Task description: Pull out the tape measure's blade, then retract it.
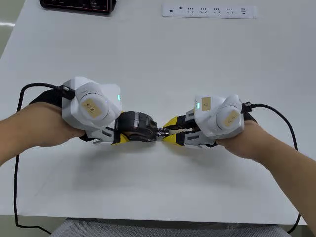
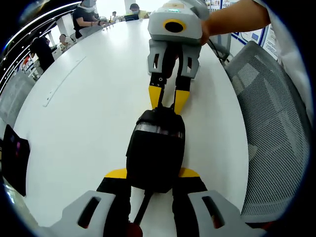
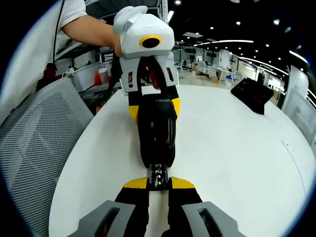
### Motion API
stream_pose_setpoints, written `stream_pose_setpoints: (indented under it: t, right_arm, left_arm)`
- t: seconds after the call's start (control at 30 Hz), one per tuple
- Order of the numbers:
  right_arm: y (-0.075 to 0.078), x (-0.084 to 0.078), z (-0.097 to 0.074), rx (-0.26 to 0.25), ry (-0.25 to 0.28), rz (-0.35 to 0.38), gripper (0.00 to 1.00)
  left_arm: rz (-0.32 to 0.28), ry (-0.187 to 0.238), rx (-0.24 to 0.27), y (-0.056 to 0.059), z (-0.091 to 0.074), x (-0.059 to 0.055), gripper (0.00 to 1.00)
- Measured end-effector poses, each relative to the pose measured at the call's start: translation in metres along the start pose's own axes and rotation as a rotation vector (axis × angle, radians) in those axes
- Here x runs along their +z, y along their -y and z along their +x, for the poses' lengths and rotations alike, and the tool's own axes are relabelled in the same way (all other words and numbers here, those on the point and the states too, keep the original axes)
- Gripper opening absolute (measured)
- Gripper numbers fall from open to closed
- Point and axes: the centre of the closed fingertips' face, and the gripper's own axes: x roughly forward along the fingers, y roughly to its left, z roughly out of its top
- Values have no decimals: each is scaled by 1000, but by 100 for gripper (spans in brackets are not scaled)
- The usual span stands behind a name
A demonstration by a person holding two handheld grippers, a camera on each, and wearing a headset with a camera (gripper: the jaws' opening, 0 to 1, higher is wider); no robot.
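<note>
A black tape measure (image 1: 137,127) lies on the white table between the two grippers. My left gripper (image 1: 120,136) is shut on its case (image 2: 156,150), with the yellow-tipped jaws pressed to both sides. My right gripper (image 1: 169,132) faces it and is shut on the blade's end (image 3: 158,174), where a short length of white blade with printed numbers shows. In the left gripper view the right gripper (image 2: 168,101) stands just beyond the case. In the right gripper view the left gripper (image 3: 152,111) holds the case (image 3: 156,129) from behind.
A white power strip (image 1: 209,11) lies at the table's far edge, and a black device (image 1: 78,5) sits at the far left. Black cables (image 1: 19,163) trail from both grippers. A grey mesh chair (image 2: 269,123) stands by the table's near edge.
</note>
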Motion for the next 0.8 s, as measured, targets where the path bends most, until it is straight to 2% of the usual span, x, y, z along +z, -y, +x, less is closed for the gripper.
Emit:
stream_pose_setpoints:
  t: [0.8]
  right_arm:
    - [0,-18,-25,-15,-35,14,10]
  left_arm:
    - [1,-8,-2,0,0,0,27]
